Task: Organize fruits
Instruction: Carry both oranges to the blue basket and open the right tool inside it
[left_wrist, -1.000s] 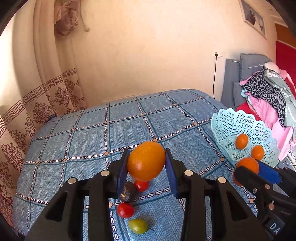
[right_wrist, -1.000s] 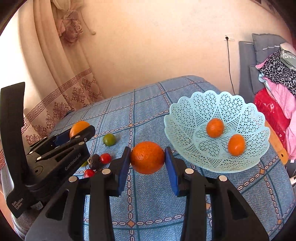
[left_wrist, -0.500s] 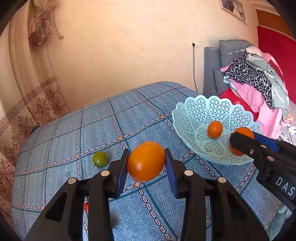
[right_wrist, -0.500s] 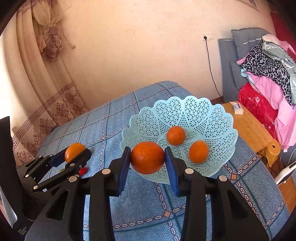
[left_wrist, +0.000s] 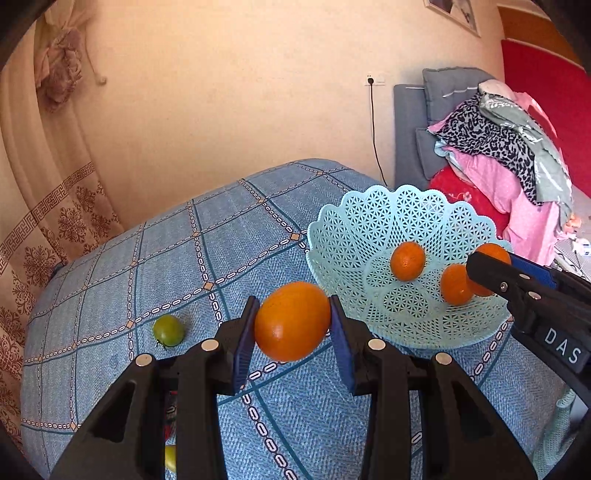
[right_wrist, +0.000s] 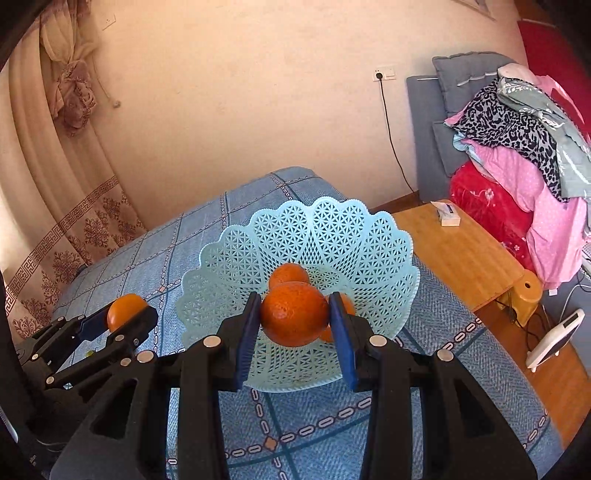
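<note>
- The left gripper (left_wrist: 292, 322) has its jaws pinching a smooth orange (left_wrist: 291, 320) from both sides, held above the blue checked tablecloth (left_wrist: 229, 258), at about 8 o'clock of the basket (left_wrist: 354, 221) and just short of its rim.
- The right gripper (right_wrist: 294, 314) has its jaws clamped on a rougher orange (right_wrist: 294, 314), over the bowl of the pale blue lattice basket.
- Two oranges lie in the basket: one (left_wrist: 407, 260) near the middle, another (left_wrist: 455, 284) at 3 o'clock of it.
- A green fruit (left_wrist: 168, 330) sits on the cloth at 9 o'clock of the left gripper, well apart from the basket.
- A wooden surface (right_wrist: 461, 254) adjoins at 3 o'clock.
</note>
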